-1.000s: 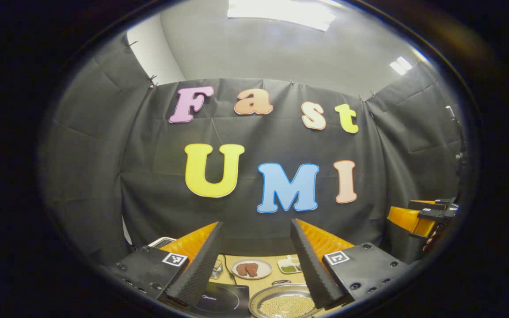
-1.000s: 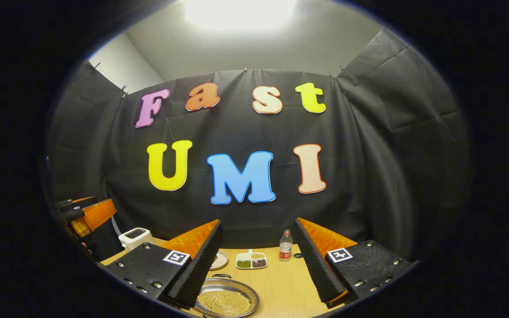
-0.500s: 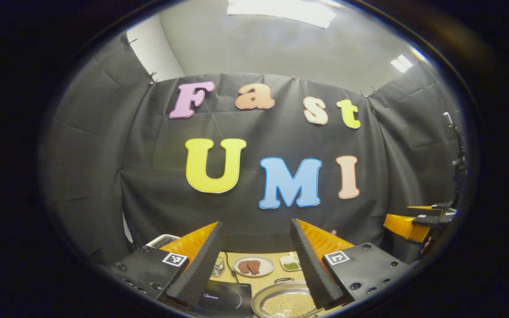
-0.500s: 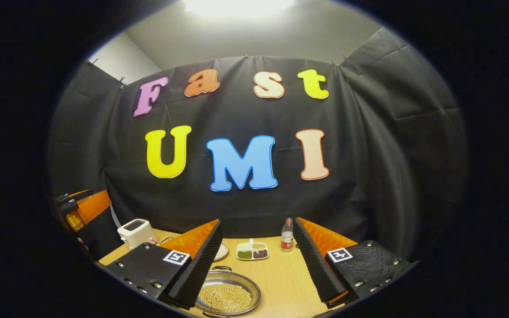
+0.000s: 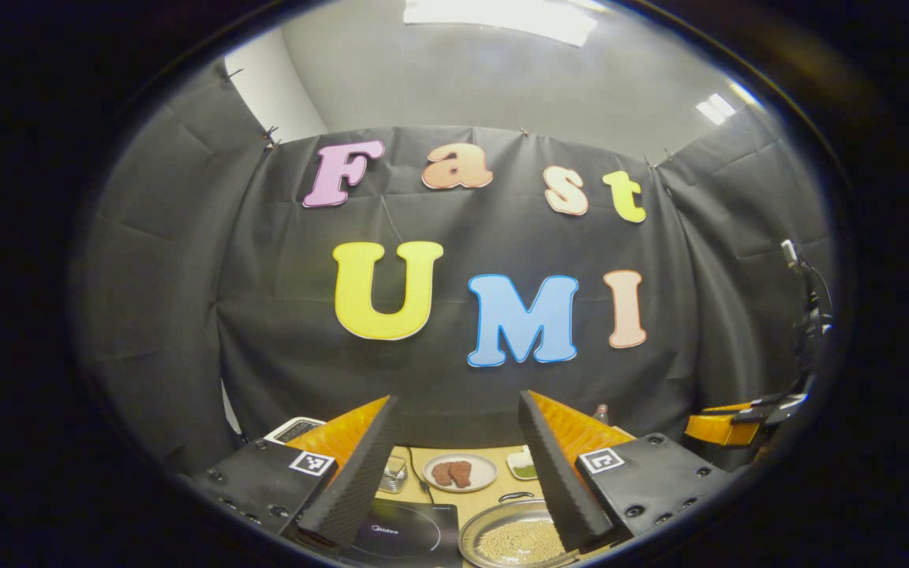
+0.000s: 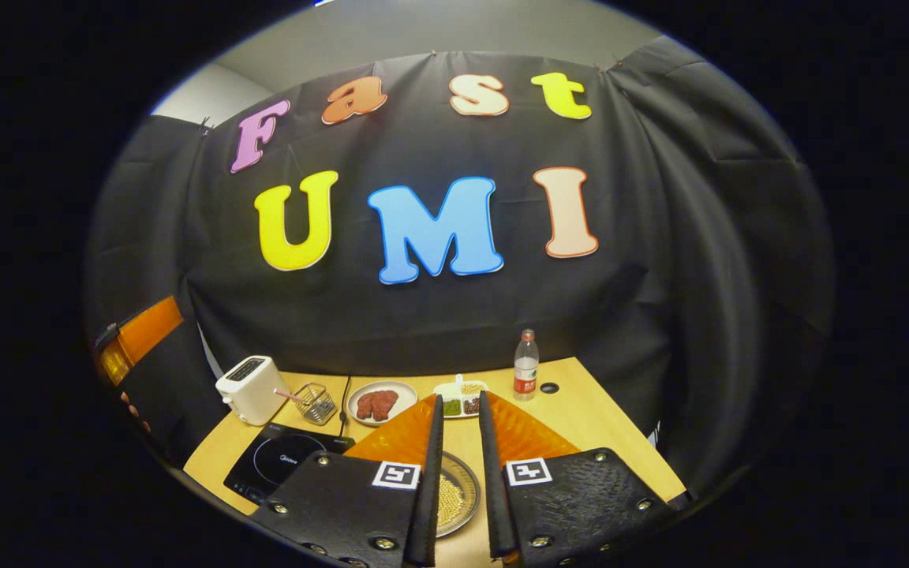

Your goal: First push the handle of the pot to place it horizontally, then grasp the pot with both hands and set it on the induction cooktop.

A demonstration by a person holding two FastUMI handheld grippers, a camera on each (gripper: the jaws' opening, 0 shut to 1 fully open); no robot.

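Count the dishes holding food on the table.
3: the pot of beans between the right gripper fingers, meat plate behind the cooktop, divided dish beside it.

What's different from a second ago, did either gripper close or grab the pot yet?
The right gripper has narrowed its fingers from wide apart to a slim gap and tipped down, so more of the table shows. It holds nothing. The left gripper stays open, barely shifted. The pot of beans and the induction cooktop have not moved.
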